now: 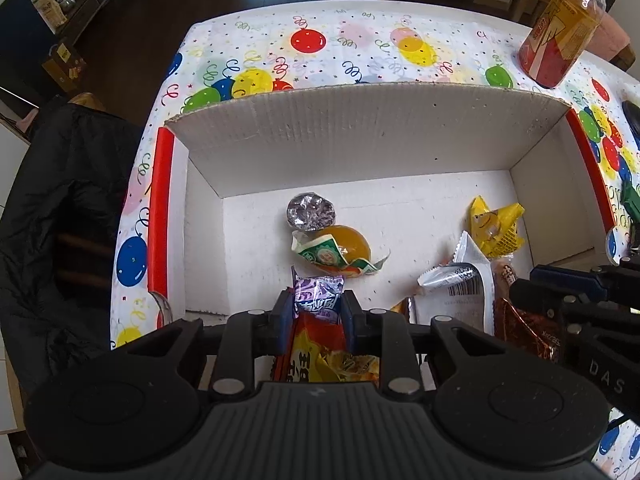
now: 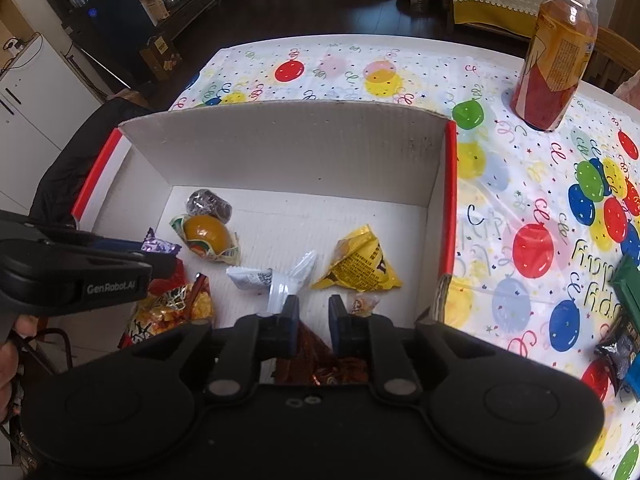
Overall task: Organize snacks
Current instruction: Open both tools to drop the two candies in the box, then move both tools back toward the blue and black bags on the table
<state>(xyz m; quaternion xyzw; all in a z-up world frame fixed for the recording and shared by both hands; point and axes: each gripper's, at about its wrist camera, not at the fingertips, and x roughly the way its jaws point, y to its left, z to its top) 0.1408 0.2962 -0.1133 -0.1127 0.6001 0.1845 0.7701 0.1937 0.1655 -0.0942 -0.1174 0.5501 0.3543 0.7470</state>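
Holding a purple snack packet over the cardboard box, the left gripper must release next; right gripper jaws part-open, empty.

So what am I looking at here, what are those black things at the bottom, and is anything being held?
These are two handheld grippers, each a two-finger clamp that a person carries, with a camera looking out along its fingers. One picture comes from the left gripper, the other from the right gripper; each also shows in the other's view.

Both hang over a white cardboard box on a table with a balloon-print cloth. In the box lie wrapped snacks: a yellow packet, an orange jelly cup, a foil-topped cup, a white wrapper and some red ones. A bottle stands beyond the box.

The left gripper pinches a purple packet. The right gripper is open and holds nothing.
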